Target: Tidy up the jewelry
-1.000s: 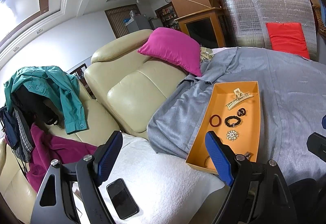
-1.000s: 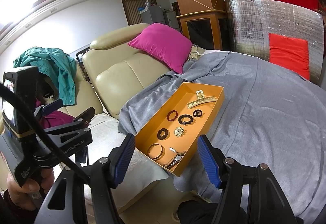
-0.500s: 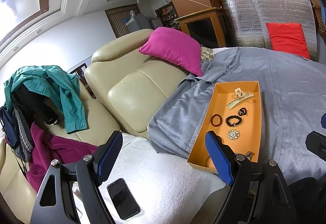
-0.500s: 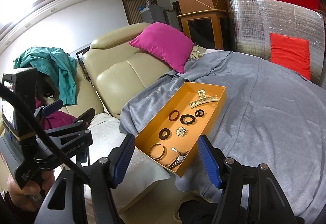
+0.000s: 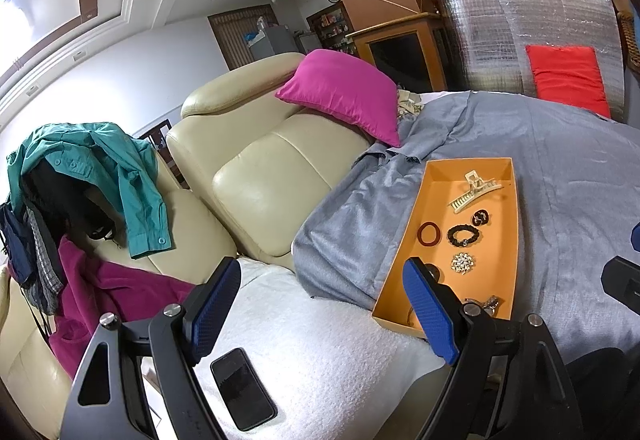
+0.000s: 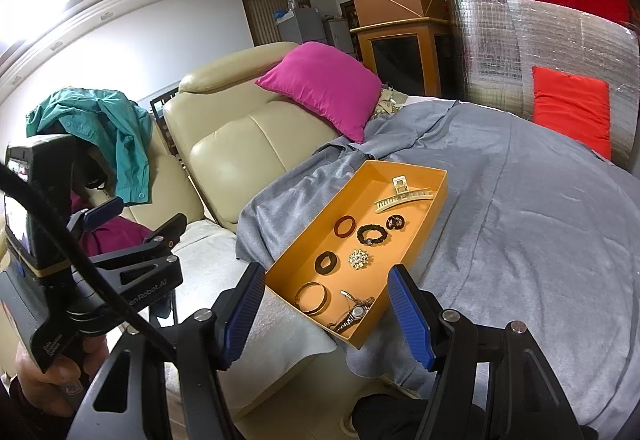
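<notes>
Grey bedspread [image 6: 500, 240]; left gripper [image 6: 132, 224] printed "Robot.AI", partly hidden.

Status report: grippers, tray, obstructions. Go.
Left gripper open, empty. Right gripper open, empty, short of the tray. Jewelry inside it, untouched. Nothing in the way.

Black claw [image 6: 326, 314]; ribbed blue pads [image 6: 410, 320]

Left gripper [image 5: 320, 316] and right gripper [image 6: 328, 314], fingers apart, apparently empty, angled downward.
</notes>
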A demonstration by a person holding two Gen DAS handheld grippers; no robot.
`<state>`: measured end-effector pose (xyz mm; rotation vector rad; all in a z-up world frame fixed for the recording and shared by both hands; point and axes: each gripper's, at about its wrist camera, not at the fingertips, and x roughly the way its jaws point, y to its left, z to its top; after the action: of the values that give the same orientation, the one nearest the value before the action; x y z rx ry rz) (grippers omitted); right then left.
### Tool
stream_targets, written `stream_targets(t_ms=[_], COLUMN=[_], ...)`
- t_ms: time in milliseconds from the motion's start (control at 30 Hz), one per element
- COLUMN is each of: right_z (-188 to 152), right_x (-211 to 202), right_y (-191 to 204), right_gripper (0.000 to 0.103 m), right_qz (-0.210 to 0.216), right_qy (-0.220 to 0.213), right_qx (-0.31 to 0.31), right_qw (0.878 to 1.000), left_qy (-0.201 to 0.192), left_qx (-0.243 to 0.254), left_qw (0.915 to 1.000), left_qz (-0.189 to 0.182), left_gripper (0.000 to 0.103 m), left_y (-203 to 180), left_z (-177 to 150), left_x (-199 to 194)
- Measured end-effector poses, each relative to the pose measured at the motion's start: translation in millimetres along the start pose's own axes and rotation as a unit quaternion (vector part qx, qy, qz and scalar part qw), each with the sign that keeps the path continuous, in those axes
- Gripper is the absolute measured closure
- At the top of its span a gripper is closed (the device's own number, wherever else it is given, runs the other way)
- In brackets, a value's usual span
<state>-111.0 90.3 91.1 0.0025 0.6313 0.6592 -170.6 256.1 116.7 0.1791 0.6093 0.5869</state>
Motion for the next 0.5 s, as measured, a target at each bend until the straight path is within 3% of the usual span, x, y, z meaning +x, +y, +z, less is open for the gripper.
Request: stream_targets(t_ms=[500], right_z=[7.6], right_x=[11.4], right_y=[4.7], right_gripper=[0.035], right_qz=[-0.013], right_qy=[0.007], right_qx=[-0.005], right_qw=[1.0], left_qy=[0.001], left_qx=[-0.006], left_qw=[1.0], left_qz=[-0.004], left_gripper=[0.02], left_y=[7.0], left_z=[-0.2], left_x=[6.5])
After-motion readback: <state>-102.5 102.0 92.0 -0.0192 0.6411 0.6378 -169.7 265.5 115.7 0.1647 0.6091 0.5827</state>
